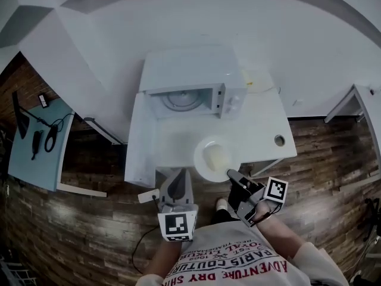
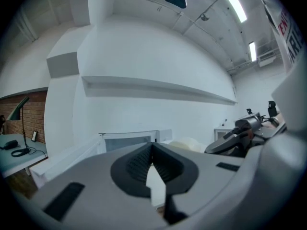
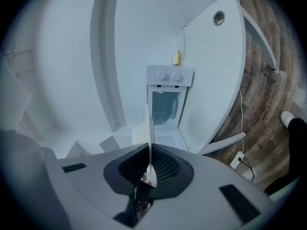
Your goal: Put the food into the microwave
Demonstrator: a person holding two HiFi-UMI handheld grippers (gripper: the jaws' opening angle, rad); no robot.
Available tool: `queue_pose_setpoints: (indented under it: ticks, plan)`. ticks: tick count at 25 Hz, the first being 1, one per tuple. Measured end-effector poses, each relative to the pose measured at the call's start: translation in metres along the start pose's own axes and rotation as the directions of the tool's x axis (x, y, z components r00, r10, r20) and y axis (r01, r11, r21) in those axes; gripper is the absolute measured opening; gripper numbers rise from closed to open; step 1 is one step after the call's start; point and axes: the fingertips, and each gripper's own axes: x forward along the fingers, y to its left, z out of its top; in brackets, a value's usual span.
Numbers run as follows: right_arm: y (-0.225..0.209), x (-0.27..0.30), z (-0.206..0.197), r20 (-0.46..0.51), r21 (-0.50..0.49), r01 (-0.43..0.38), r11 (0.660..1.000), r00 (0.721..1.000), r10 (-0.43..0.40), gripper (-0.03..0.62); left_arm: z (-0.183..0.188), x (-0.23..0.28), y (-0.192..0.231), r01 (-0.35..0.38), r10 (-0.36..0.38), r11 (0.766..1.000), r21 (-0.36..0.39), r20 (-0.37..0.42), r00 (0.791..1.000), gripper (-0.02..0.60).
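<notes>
Our right gripper (image 1: pixel 232 174) grips the plate (image 1: pixel 199 158) by its near rim, the food (image 1: pixel 215 156) and open microwave (image 1: pixel 186 97) lying straight ahead.

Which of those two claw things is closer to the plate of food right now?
Right. The right gripper is clamped on the near rim of the plate. The left gripper sits off to the left of it, not touching it, at the front edge of the table.
</notes>
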Motion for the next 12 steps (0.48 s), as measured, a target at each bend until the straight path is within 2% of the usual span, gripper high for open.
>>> queue_pose_setpoints:
  ticks: [6, 12]
  plan:
    - [-0.004, 0.036, 0.066, -0.075, -0.047, 0.023, 0.999, 0.997, -0.027, 0.021, 0.019, 0.068, -0.009, -0.064, 0.064, 0.998, -0.017, -0.003, 0.998, 0.006]
    - [-0.021, 0.065, 0.094, -0.08, -0.027, 0.084, 0.996, 0.993, -0.086, 0.021, 0.009, 0.11, 0.001, -0.082, 0.081, 0.996, -0.027, -0.043, 0.996, 0.006]
